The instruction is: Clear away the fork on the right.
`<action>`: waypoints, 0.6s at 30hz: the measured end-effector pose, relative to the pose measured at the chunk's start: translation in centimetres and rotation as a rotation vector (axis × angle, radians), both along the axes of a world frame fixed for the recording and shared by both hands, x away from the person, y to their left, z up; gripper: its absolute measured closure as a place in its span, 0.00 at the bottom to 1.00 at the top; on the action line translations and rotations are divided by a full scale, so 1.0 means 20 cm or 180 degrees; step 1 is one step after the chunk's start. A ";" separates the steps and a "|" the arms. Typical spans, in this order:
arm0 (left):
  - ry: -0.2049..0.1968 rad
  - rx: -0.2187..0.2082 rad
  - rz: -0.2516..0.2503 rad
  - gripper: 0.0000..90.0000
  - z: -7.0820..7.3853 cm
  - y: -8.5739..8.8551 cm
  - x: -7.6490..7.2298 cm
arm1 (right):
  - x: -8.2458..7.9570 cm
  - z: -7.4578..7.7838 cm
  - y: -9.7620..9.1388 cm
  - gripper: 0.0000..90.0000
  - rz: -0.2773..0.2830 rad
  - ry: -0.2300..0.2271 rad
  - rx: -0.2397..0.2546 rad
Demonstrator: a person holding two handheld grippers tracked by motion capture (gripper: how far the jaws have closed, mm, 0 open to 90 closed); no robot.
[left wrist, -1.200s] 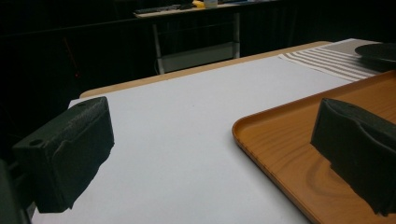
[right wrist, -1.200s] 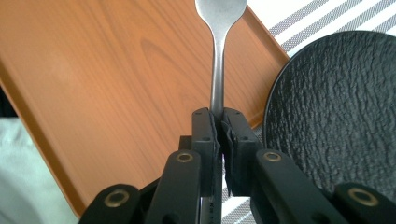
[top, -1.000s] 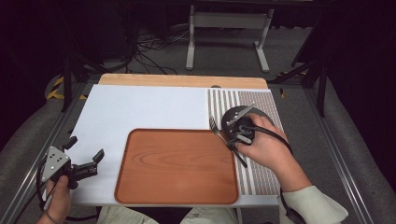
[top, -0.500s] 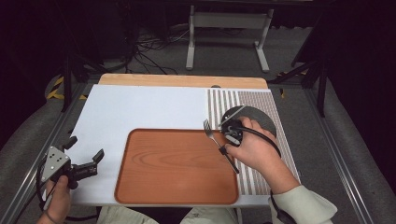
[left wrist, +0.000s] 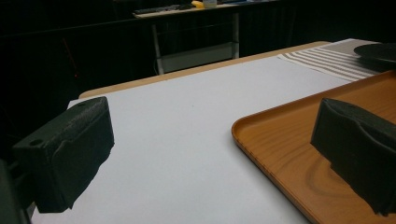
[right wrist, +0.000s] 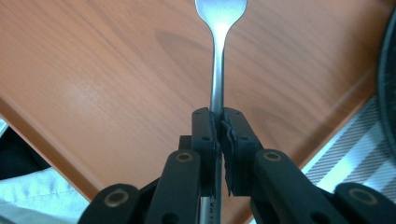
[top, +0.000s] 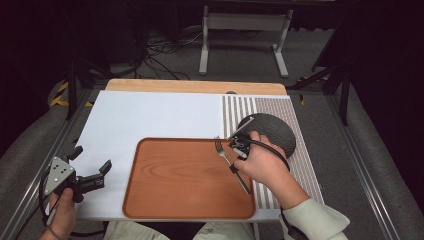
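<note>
A metal fork (top: 226, 155) hangs over the right part of the wooden tray (top: 175, 185), tines toward the far side. My right gripper (top: 233, 168) is shut on its handle. In the right gripper view the two jaws pinch the fork (right wrist: 218, 60) at the neck, and the right gripper (right wrist: 218, 126) points across the tray (right wrist: 116, 70). My left gripper (top: 92, 159) rests open at the table's near left, with nothing between its fingers. In the left gripper view the left gripper (left wrist: 210, 154) spans the white mat and the tray's rim (left wrist: 280, 135).
A dark round plate (top: 272, 132) lies on the striped mat (top: 240, 112) just right of the tray. A white mat (top: 150, 120) covers the left and middle of the table. The plate's edge (right wrist: 387, 84) sits close to the right gripper.
The right hand carried the fork left and toward the near side, from beside the dark plate to over the tray, and it sank lower. The left gripper kept still.
</note>
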State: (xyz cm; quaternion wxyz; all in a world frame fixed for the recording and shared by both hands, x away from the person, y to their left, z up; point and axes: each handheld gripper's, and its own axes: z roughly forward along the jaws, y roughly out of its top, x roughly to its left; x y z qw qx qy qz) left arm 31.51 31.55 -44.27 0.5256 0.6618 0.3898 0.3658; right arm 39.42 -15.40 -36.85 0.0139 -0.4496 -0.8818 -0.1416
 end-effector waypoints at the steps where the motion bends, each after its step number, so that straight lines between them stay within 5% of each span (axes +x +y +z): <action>1: 0.0000 0.0001 -0.0002 0.00 0.00 0.00 0.00 | 0.00 -0.01 0.00 0.93 -0.0012 0.0022 -0.0005; 18: -0.0002 0.0013 -0.0009 0.00 0.00 0.00 0.00 | 0.02 -0.13 0.05 0.93 -0.0280 0.0399 -0.0173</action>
